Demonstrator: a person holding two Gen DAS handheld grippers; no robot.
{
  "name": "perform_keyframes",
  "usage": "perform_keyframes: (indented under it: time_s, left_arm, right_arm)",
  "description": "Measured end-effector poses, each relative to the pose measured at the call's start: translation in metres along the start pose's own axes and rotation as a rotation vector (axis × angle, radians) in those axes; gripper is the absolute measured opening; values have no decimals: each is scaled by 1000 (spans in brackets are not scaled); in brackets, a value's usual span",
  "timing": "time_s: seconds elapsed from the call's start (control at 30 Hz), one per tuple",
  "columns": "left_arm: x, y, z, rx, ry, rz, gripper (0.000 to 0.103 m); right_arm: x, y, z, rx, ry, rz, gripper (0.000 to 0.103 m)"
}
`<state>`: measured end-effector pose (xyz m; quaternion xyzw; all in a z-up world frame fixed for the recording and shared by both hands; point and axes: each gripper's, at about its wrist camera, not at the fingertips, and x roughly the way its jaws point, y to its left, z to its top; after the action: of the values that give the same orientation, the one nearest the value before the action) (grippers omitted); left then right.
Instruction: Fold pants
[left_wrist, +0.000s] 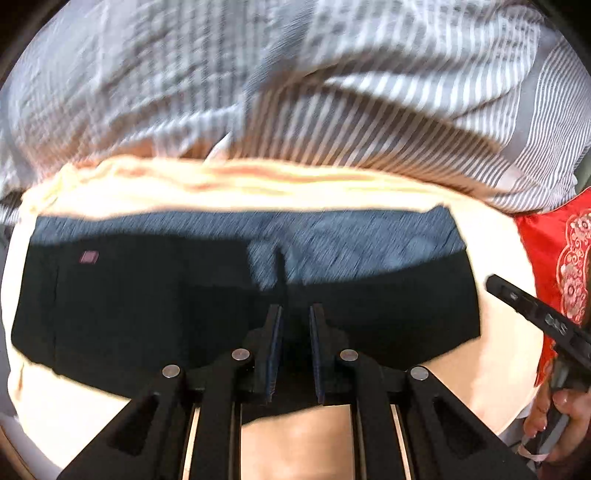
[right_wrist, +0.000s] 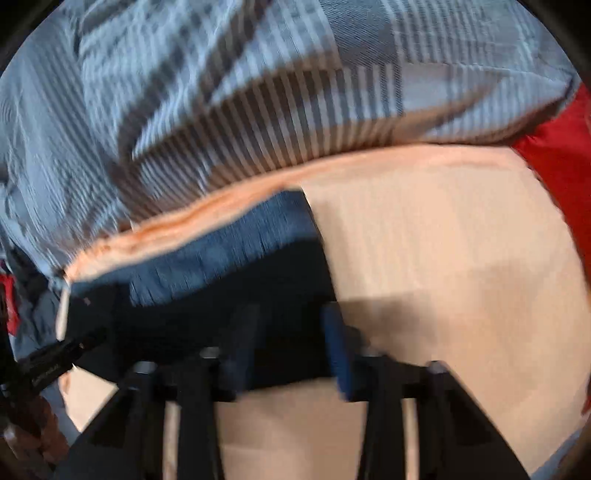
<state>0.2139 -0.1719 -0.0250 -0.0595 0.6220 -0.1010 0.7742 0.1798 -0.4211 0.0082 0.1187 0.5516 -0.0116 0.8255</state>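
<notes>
Left gripper (left_wrist: 295, 317) pinching near hem of pants (left_wrist: 147, 302), jaws closed on dark fabric. Right gripper (right_wrist: 291, 343) straddling right corner, grip unclear, readying paired lift for fold.

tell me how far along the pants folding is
Done: the pants already lie as a compact dark rectangle on the peach sheet. In hand: the left tongs are shut at its near edge; the right tongs straddle its right corner. Left: probably one more fold, though blur hides whether fabric is pinched.
</notes>
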Motion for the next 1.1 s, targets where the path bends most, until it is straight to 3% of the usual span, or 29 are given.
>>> perform_keyframes:
  time_s: [0.13, 0.27, 0.33, 0.43, 0.57, 0.6, 0.67, 0.7, 0.77, 0.87, 1.1]
  left_arm:
    - [36, -17, 22, 11, 31, -16, 15]
    - [79, -2, -4, -25, 146, 31, 15]
    - [76, 5, -17, -29, 91, 8, 15]
    - [73, 0, -20, 31, 105, 43, 15]
    - [62, 7, -17, 5, 123, 49, 16]
    - [58, 10, -17, -7, 126, 59, 22]
    - [48, 14, -18, -22, 118, 84, 87]
    - [40, 16, -20, -27, 92, 95, 92]
    - [27, 20, -23, -15, 59, 110, 93]
    - [17, 28, -27, -38, 72, 111, 93]
    - [1, 43, -45, -71, 97, 124, 93]
  right_arm:
    - [29, 6, 33, 33, 17, 28, 23]
    - [61, 16, 20, 28, 139, 51, 22]
    - [72, 22, 6, -6, 145, 34, 22]
    - [70, 27, 2, -28, 117, 17, 22]
    - [61, 31, 4, -28, 152, 28, 23]
    - [57, 33, 1, -31, 157, 29, 24]
    - [49, 35, -6, -39, 170, 28, 29]
    - [44, 38, -12, -44, 174, 27, 32]
    - [36, 43, -21, -58, 167, 36, 39]
    - [24, 52, -34, -74, 176, 36, 50]
    - [10, 70, -58, -83, 218, 36, 62]
